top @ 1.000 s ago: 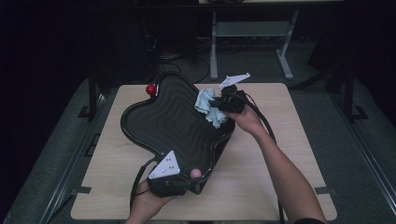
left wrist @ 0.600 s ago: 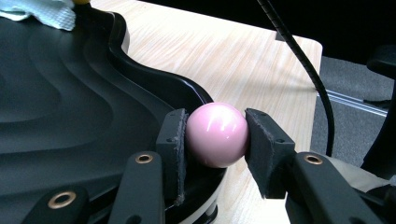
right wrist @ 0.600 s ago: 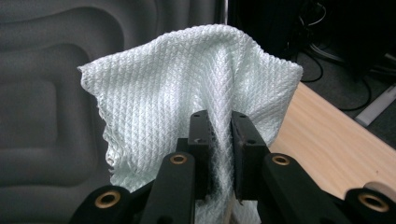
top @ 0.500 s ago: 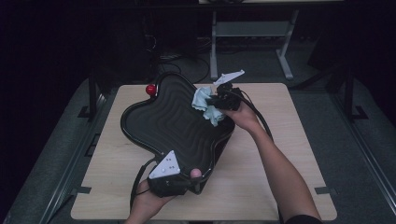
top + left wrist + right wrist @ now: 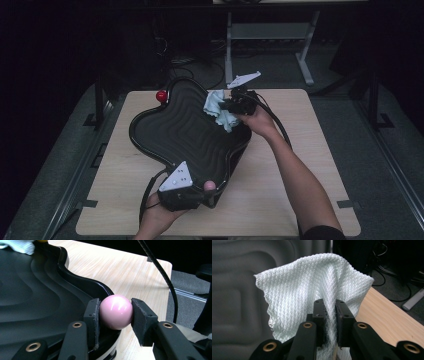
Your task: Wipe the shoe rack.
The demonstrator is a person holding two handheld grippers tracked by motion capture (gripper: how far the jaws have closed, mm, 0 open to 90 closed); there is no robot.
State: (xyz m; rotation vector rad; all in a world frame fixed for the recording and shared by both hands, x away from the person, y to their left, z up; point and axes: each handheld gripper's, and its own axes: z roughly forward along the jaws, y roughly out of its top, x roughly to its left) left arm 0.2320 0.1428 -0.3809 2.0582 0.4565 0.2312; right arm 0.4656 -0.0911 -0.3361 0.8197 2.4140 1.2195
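Two things in our hands. We hold a pale waffle-weave cloth [image 5: 317,287] bunched in the right claw [image 5: 329,315], jaws pinched together on its fabric, hanging at the far right rim of a black ridged tray [image 5: 185,130]. Left claw [image 5: 115,315] is clamped on a glossy pink ball [image 5: 116,312], a pad on each side, sitting at the tray's near edge. Tray lies on the light wooden surface [image 5: 310,150]. We note a red ball [image 5: 161,95] just beside the tray's far left rim.
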